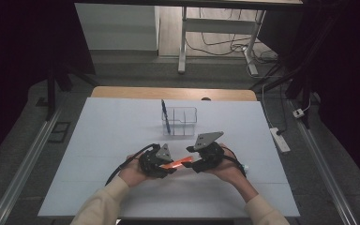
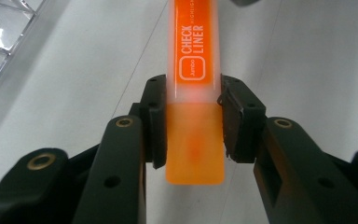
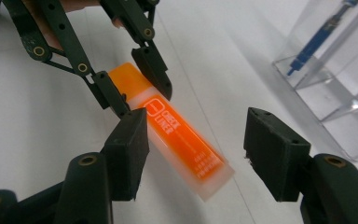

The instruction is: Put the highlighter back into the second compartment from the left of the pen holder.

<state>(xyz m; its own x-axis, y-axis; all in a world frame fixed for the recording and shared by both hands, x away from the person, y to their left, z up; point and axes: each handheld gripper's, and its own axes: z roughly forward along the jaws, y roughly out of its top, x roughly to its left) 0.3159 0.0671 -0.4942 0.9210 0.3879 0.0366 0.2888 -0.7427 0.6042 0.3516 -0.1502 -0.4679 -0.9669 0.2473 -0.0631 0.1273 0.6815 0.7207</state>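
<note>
Gripping flat translucent orange highlighter point(image 2: 195, 93): left claw point(image 2: 193, 123) clenched | right claw point(image 3: 193, 156) released

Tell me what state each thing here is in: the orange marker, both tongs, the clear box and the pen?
Orange highlighter: capped, held off the table.
Left tongs: shut on the highlighter.
Right tongs: open around its free end.
Clear organizer: upright.
Blue pen: standing in the organizer, leaning.

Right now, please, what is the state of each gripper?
Left gripper: closed on the orange highlighter, near its cap end.
Right gripper: open, jaws on either side of the highlighter's free end, not pressing it.
</note>
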